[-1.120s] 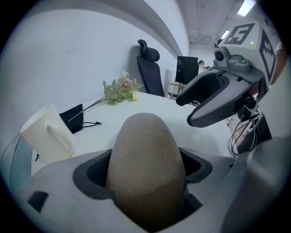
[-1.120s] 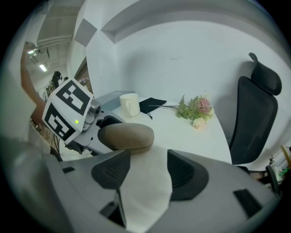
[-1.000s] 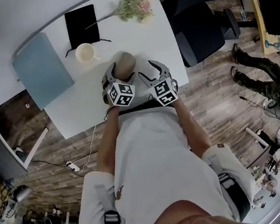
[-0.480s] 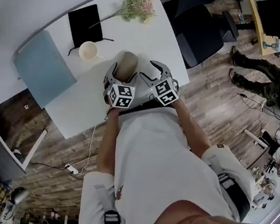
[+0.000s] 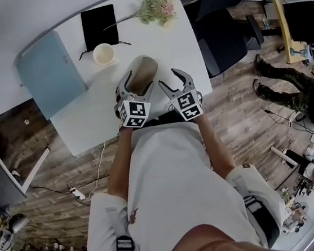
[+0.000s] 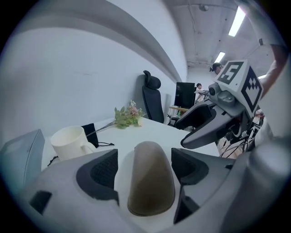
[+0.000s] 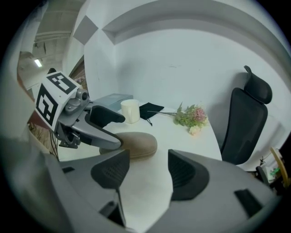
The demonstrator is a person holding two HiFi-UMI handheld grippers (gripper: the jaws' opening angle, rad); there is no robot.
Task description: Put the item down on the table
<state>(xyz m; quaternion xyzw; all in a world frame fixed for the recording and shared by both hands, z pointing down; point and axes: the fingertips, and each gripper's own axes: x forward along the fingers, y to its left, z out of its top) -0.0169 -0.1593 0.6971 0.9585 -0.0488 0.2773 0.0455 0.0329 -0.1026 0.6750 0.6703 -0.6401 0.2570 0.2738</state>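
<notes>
Left gripper (image 6: 145, 169): closing around the tan domed item (image 5: 141, 73), one pad on either side with a slim gap at each, not pressing on it; resting flat on the white table (image 5: 180, 39) near its front edge, long axis running away between the jaws. Right gripper (image 7: 148, 175): just beside the left one, spread apart and empty above bare tabletop, with the item ahead and to its left. Farther back: cream mug (image 5: 103, 53), then black pouch (image 5: 99, 24) and flower sprig (image 5: 157, 7) by the far edge, blue-grey folder (image 5: 48, 73) off to the left, black office chair (image 5: 224, 23) past the right side.
</notes>
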